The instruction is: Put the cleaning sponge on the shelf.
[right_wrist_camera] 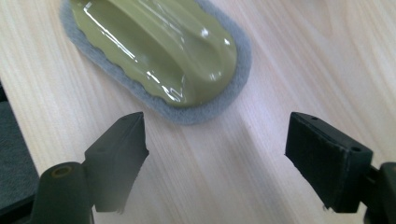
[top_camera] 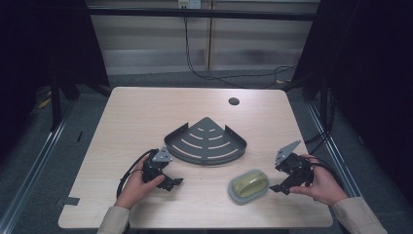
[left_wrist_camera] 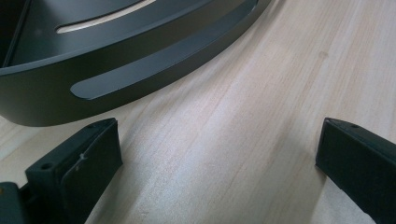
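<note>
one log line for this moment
left tool: open, near rack rim | right tool: open, beside scrubber | both objects flat on table, untouched

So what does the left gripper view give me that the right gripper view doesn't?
Left gripper view: the dark corner shelf, its curved slotted front wall just beyond the open jaws of the left gripper, which hold nothing. Right gripper view: the olive-green scrubber on its grey pad, lying flat just ahead of the open, empty jaws of the right gripper. Both share the pale wooden table between the jaws.
</note>
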Demonstrator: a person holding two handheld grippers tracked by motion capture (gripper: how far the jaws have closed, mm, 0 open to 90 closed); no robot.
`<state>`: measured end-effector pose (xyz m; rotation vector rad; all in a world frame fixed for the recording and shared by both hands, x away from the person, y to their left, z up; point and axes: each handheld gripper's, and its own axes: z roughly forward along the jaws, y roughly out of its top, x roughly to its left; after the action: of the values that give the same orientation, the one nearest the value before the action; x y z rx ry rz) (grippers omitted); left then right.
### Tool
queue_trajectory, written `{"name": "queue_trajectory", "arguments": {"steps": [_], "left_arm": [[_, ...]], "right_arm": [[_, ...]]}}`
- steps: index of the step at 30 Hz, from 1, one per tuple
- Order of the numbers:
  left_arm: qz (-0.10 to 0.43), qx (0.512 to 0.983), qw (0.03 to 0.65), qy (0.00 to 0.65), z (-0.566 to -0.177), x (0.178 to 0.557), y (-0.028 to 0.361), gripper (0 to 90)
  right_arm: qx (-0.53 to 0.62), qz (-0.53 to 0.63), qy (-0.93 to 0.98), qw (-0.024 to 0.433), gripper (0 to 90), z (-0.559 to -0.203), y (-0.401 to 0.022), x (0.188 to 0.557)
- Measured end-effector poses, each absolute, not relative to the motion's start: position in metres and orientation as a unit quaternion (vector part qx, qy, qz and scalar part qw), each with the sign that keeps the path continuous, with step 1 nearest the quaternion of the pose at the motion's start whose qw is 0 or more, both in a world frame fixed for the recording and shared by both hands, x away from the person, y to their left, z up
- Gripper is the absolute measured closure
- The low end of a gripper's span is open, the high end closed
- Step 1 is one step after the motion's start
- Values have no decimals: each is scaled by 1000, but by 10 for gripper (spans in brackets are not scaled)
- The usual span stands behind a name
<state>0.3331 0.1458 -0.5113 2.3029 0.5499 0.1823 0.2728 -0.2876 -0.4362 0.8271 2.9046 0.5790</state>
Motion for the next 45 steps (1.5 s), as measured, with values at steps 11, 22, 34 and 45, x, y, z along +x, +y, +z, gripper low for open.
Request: {"name": "queue_trajectory", "arguments": {"steps": [11, 22, 34, 45], "left_arm": [[71, 899, 374, 215, -511, 333, 146, 0], [71, 900, 373, 215, -511, 333, 146, 0], [71, 899, 374, 215, -511, 333, 146, 0], [71, 899, 374, 215, -511, 333, 146, 0]], "right_arm": [[195, 118, 973, 32, 275, -418, -256, 286], [133, 86, 987, 28, 376, -418, -229, 291], [80, 63, 995, 18, 484, -421, -209, 293], [48, 49, 998, 17, 553, -424, -193, 297]]}}
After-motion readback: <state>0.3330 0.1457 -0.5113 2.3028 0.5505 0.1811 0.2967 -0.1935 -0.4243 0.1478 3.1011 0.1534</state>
